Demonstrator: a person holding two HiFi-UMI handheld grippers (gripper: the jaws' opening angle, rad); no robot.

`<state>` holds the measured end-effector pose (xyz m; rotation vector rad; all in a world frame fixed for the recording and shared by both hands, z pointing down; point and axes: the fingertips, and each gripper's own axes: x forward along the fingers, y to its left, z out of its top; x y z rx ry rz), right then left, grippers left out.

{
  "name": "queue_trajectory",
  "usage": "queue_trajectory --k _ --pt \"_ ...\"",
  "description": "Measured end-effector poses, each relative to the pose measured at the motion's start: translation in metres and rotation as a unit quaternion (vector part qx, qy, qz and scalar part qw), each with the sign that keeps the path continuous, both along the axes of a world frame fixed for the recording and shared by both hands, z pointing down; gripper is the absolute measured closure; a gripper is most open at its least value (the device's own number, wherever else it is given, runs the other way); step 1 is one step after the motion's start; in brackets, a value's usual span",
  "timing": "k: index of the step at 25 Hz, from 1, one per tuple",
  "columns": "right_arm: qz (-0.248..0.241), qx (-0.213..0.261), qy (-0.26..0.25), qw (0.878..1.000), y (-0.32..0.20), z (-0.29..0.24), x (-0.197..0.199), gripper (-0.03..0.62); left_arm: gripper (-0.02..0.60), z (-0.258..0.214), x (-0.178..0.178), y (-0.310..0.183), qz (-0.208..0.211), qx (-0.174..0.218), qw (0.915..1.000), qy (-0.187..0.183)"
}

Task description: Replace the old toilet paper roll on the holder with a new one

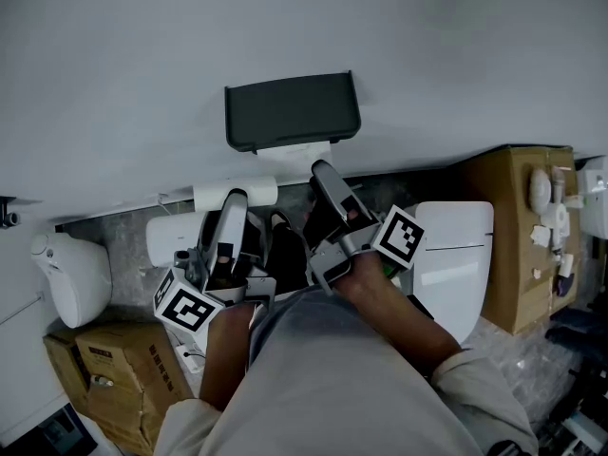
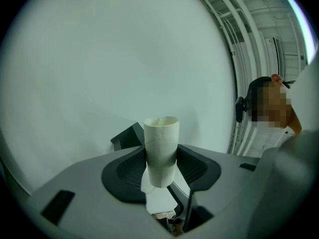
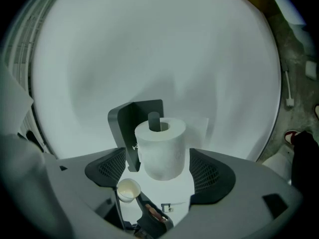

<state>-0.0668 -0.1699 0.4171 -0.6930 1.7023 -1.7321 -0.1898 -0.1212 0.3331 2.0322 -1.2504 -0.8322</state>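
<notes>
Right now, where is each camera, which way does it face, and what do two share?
Head view: on the head, looking down at the holder; forearms show.
Left gripper view: on the left gripper, facing the wall; jaws pinch an empty tube.
Right gripper view: on the right gripper, facing the new roll; jaws apart.
Shared: head and right gripper views show the holder.

The left gripper [image 2: 160,164] pinches an upright pale cardboard toilet-roll tube [image 2: 161,136] between its dark ribbed pads, with a dark grey plastic holder corner [image 2: 127,135] at its nine o'clock, a plain white wall [image 2: 124,59] behind, and a person [image 2: 271,108] at three o'clock.
</notes>
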Motion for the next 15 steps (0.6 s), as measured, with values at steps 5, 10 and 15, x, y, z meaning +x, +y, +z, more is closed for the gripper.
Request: queue_trajectory --k 5,10,15 --pt "-0.017 0.003 0.019 1.0 0.022 0.001 0.013 0.18 0.4 -0.008 0.002 0.001 -0.003 0.009 0.9998 -0.015" --pt "-0.031 0.003 0.047 0.998 0.044 0.005 0.024 0.279 0.4 -0.024 -0.001 -0.005 -0.006 0.02 0.9989 -0.041" --pt "-0.03 0.032 0.063 0.997 0.049 -0.004 0.033 0.496 0.4 -0.04 -0.003 -0.014 0.0 0.026 0.9967 -0.077"
